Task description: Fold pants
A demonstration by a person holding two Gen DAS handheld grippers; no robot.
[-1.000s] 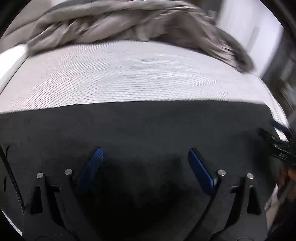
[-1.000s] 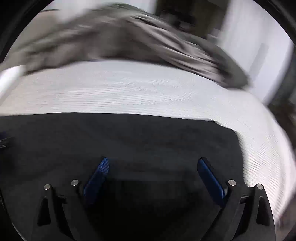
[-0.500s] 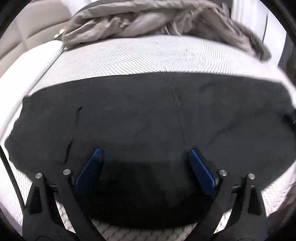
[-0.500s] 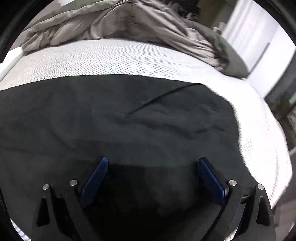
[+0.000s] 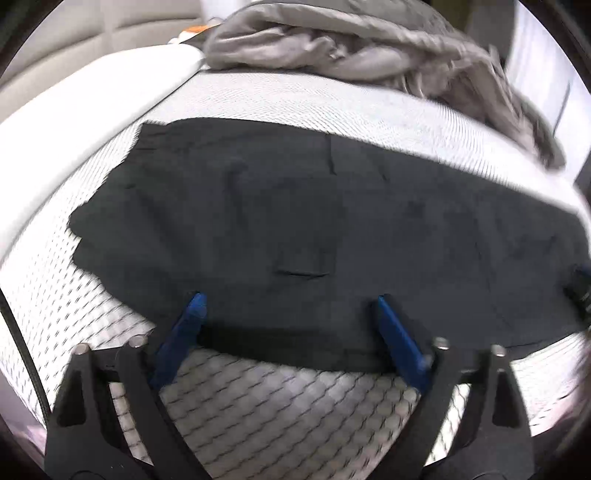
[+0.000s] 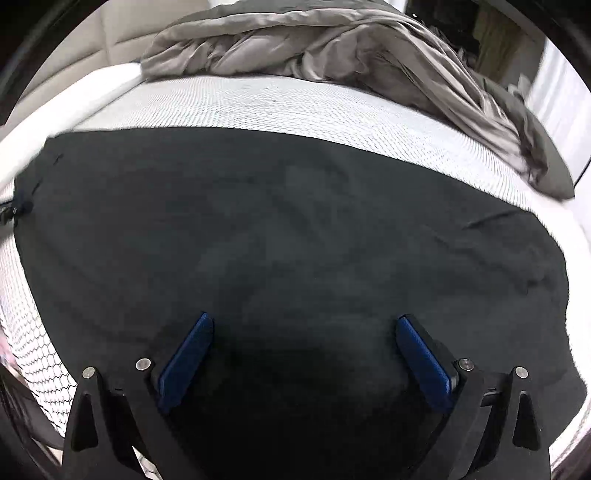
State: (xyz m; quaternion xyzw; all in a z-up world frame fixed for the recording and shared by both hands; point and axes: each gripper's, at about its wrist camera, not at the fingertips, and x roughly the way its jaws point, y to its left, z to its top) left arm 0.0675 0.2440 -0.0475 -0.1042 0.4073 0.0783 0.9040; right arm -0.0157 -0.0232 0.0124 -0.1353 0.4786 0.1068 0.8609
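Black pants (image 5: 314,229) lie flat in a wide band across a white mesh-patterned mattress (image 5: 277,406). In the right wrist view the pants (image 6: 295,240) fill most of the frame. My left gripper (image 5: 290,306) is open and empty, its blue-padded fingers straddling the near edge of the pants. My right gripper (image 6: 304,325) is open and empty, above the pants cloth. The right gripper's tip shows at the right edge of the left wrist view (image 5: 581,288).
A rumpled grey duvet (image 5: 369,48) lies heaped along the far side of the mattress, also in the right wrist view (image 6: 332,48). A beige padded headboard (image 5: 92,33) stands at the far left. A white mattress border (image 5: 74,107) runs along the left.
Both grippers have pulled back and risen from the pants, so more of the cloth and mattress shows. The near pants edge now lies between my left fingers. Both stay open.
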